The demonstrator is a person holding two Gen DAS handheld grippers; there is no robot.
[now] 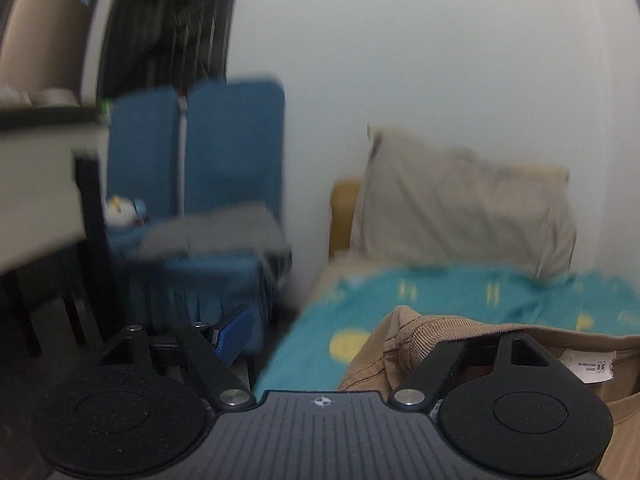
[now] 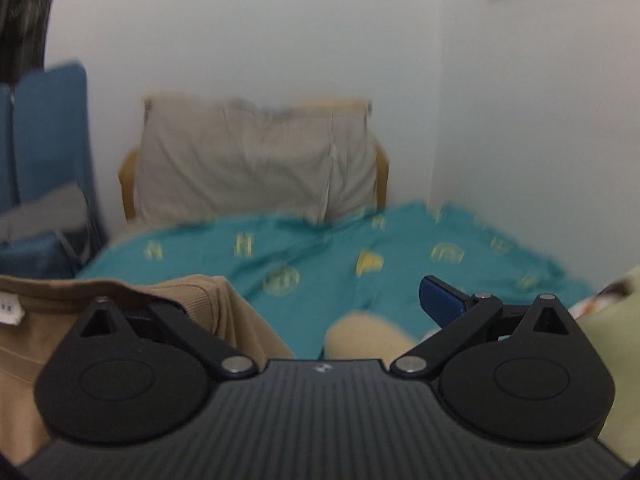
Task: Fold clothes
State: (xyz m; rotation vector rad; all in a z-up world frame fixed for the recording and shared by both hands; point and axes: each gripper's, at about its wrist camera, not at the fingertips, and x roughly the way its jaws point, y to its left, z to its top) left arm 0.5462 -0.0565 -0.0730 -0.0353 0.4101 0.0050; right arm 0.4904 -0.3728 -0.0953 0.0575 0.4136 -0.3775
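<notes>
Here we see the tan cotton T-shirt (image 1: 460, 332) draped over the inner fingers of both grippers above the teal patterned bedspread (image 2: 328, 248); left gripper (image 1: 360, 336) and right gripper (image 2: 304, 300) spread wide, grip unclear.

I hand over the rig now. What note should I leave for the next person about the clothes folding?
Left gripper: jaws wide open; tan shirt draped over its inner finger, outer pad free.
Right gripper: same, mirrored.
Shirt: collar side hangs between both grippers, over the teal bedspread.
Done: shirt lifted; no fold visible.
Left: lay it flat on the bedspread, then fold.
</notes>
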